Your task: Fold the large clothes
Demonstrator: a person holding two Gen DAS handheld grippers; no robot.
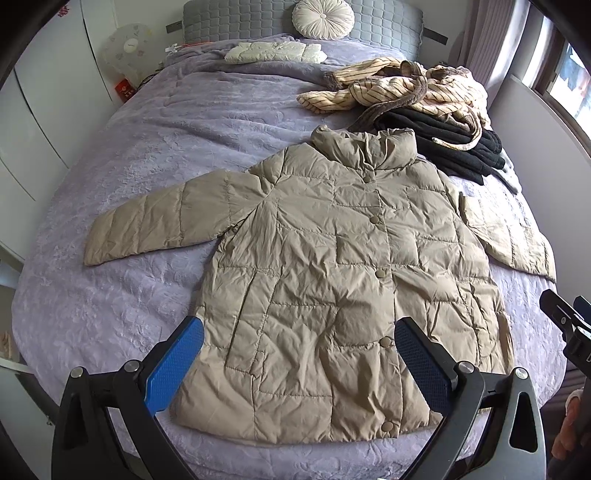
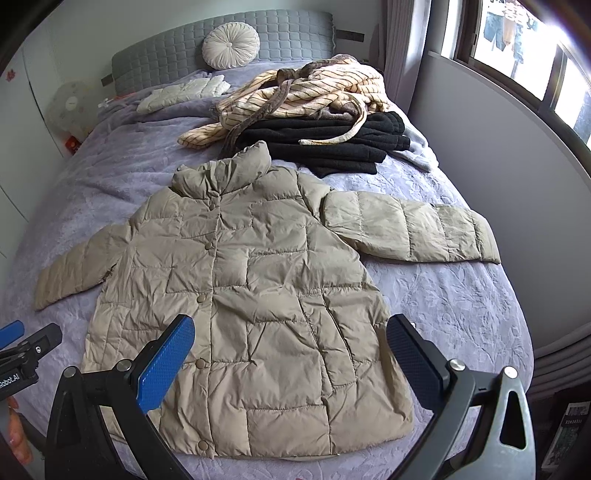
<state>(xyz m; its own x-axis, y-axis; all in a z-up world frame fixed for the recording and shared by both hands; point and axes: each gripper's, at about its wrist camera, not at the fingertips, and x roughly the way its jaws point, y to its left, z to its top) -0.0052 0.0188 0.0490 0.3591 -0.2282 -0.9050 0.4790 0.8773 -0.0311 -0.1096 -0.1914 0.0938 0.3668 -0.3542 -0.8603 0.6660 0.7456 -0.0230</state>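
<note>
Nearest you, the left gripper hangs with its blue and dark pads spread wide, framing the near hem of a beige quilted puffer jacket without touching it and holding nothing. Your right gripper is likewise spread wide over the jacket's near right hem, empty and clear of the fabric.

You see the jacket lying flat and face up on a lavender bedspread, buttoned down the front, collar at the far end, both sleeves stretched out to left and right. Beyond the collar sit a striped cream garment on top of a black folded garment. A white folded garment and a round cushion lie by the grey headboard.

No fold looks started yet. To do it well, you would probably take one sleeve by its cuff, pinch only that layer, and lay it straight across the chest. Puffy filling tends to spring back, so press each fold flat and keep the edges squared before doubling the body.
</note>
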